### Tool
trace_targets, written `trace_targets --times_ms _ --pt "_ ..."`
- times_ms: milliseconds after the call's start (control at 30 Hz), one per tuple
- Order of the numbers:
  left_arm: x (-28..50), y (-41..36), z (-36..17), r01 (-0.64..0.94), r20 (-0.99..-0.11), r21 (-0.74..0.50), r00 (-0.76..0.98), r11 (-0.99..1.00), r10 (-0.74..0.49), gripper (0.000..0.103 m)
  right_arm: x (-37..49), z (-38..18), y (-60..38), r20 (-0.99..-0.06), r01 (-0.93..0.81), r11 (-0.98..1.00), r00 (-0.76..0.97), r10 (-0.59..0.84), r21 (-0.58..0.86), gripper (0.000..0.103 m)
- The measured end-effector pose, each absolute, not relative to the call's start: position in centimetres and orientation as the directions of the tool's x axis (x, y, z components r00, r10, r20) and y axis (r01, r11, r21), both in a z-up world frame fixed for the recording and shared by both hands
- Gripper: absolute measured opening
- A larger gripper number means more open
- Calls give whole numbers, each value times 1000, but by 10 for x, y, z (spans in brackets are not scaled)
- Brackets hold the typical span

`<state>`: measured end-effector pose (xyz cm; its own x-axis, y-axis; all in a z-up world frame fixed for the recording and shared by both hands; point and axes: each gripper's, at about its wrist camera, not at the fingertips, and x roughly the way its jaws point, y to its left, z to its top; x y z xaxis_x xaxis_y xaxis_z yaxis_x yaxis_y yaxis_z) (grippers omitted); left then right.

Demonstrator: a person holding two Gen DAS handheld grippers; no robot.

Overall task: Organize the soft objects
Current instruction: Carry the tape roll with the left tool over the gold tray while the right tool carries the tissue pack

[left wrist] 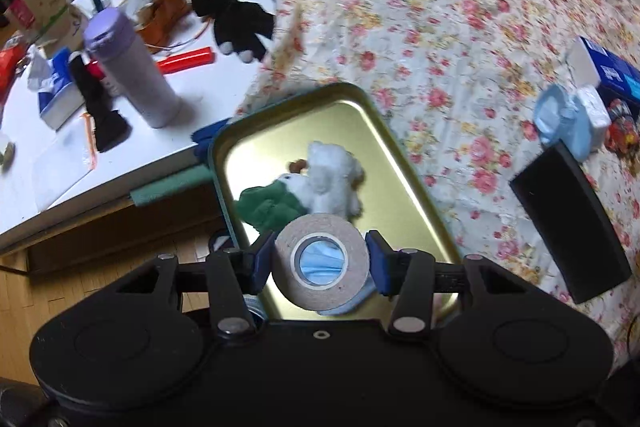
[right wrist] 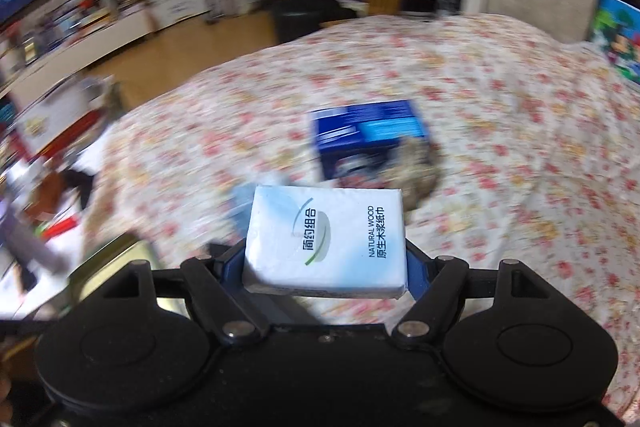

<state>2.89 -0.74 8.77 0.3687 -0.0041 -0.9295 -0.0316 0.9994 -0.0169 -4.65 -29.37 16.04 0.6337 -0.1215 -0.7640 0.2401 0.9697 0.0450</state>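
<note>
Gripping a beige roll of tape (left wrist: 320, 263) with a white core, the left gripper (left wrist: 320, 263) has its blue-padded jaws closed narrow on the roll's two sides, the roll's open end facing the camera. Through the core a bit of pale blue fabric shows, too little of it to tell what it is. Directly beyond the jaws lies a shallow rectangular gold-coloured metal tray (left wrist: 356, 131) on a flower-printed bedspread (left wrist: 440, 27). Inside the tray, just past the roll, sit a white fluffy plush toy (left wrist: 334, 179) and a green plush toy (left wrist: 268, 207), touching one another. Far to the right of the jaws on the bedspread stand a black rectangular block (left wrist: 568, 219), a pale blue and white wipes pack (left wrist: 572, 119) and a blue carton (left wrist: 612, 71). To the left of the jaws a white table (left wrist: 120, 147) carries a lavender lidded flask (left wrist: 132, 67), a red marker (left wrist: 186, 61) and a black knitted glove (left wrist: 236, 23).

From the right wrist, the right gripper (right wrist: 326, 267) clamps a white and blue packet of paper tissues (right wrist: 326, 239) printed "NATURAL WOOD", its jaws standing fairly wide against the packet's two short sides. The background is smeared with motion. Beyond the jaws the blue carton (right wrist: 368, 135) rests on the flowered bedspread (right wrist: 520, 107), with a blurred greyish object I cannot identify just beside it. Low to the left of the jaws, a corner of the gold tray (right wrist: 120, 255) shows.
</note>
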Motion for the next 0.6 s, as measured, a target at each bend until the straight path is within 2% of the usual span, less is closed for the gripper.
trace_targets --times_ms 267,600 --pt "38 24 76 -89 -922 -11 386 996 25 48 -64 147 -214 -801 42 998 599 9 43 73" --pt "69 26 58 -112 -922 -5 385 994 39 48 -50 104 -161 -873 -49 998 485 51 31 73"
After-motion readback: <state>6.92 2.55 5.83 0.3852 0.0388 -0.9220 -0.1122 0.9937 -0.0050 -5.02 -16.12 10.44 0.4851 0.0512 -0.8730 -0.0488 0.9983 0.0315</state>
